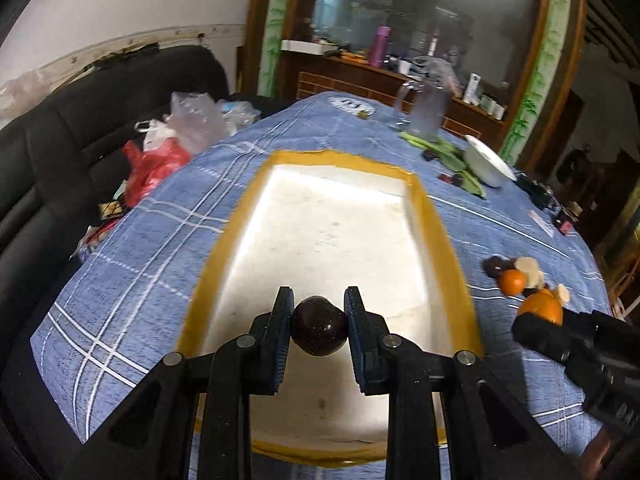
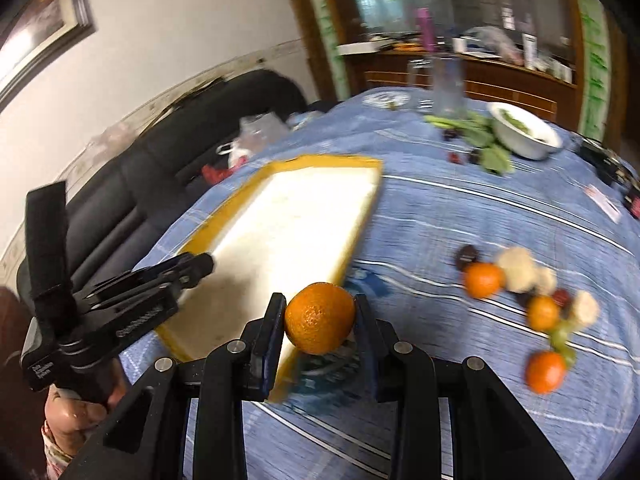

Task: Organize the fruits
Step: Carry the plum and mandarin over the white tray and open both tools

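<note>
My left gripper (image 1: 319, 314) is shut on a dark purple plum (image 1: 319, 326) and holds it over the near end of a white tray with a yellow rim (image 1: 432, 216). My right gripper (image 2: 320, 312) is shut on an orange (image 2: 319, 318) and holds it above the blue checked cloth, just off the tray's (image 2: 362, 216) right edge. The orange also shows in the left wrist view (image 1: 541, 307). The left gripper shows in the right wrist view (image 2: 200, 266) over the tray's left side. Loose fruit lies to the right: oranges (image 2: 482, 279), plums (image 2: 467, 257), pale fruits (image 2: 517, 268).
A white bowl (image 2: 528, 134) with greens, leafy vegetables (image 2: 480, 132) and a clear jug (image 2: 448, 84) stand at the table's far side. Plastic bags (image 1: 168, 148) lie on a black sofa (image 1: 80, 128) to the left. A wooden cabinet (image 1: 360, 76) stands behind.
</note>
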A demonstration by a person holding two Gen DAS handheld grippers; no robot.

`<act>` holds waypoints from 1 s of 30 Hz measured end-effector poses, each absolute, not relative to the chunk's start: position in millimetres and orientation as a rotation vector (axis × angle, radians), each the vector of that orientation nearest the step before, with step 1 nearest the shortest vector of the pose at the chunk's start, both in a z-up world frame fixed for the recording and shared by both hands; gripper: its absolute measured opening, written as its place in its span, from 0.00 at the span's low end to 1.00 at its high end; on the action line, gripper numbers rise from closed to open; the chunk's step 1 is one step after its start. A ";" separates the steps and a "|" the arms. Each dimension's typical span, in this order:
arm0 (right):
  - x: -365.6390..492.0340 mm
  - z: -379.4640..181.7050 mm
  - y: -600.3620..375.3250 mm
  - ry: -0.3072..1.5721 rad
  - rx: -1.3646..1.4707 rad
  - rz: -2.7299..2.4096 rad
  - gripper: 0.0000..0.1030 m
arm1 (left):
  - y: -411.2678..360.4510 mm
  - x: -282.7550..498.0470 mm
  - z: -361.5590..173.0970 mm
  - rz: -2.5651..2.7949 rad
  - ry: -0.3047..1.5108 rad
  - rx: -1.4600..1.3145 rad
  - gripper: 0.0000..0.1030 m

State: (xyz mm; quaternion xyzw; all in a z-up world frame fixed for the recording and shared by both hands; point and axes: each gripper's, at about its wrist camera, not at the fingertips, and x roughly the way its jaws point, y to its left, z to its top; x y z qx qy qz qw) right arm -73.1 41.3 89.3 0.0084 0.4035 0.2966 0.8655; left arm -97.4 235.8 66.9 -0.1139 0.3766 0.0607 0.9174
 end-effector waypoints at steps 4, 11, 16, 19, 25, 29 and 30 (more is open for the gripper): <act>-73.0 81.9 78.5 0.852 -0.035 0.672 0.36 | 249.5 -96.0 59.4 0.172 0.790 -0.227 0.24; -70.9 64.5 109.7 0.874 -0.097 0.704 0.36 | 259.1 -93.8 50.6 0.192 0.801 -0.218 0.24; -70.2 54.9 122.3 0.884 -0.122 0.707 0.36 | 264.4 -89.2 44.5 0.196 0.815 -0.232 0.25; -70.4 47.1 130.9 0.896 -0.147 0.705 0.36 | 267.7 -87.9 41.5 0.199 0.824 -0.241 0.25; -74.8 40.1 141.1 0.887 -0.188 0.696 0.37 | 266.6 -87.9 41.2 0.197 0.824 -0.241 0.27; -75.6 40.9 140.0 0.886 -0.180 0.699 0.52 | 264.0 -91.3 43.8 0.189 0.815 -0.257 0.50; -76.7 42.2 138.8 0.879 -0.177 0.697 0.56 | 263.8 -93.4 46.5 0.188 0.805 -0.265 0.56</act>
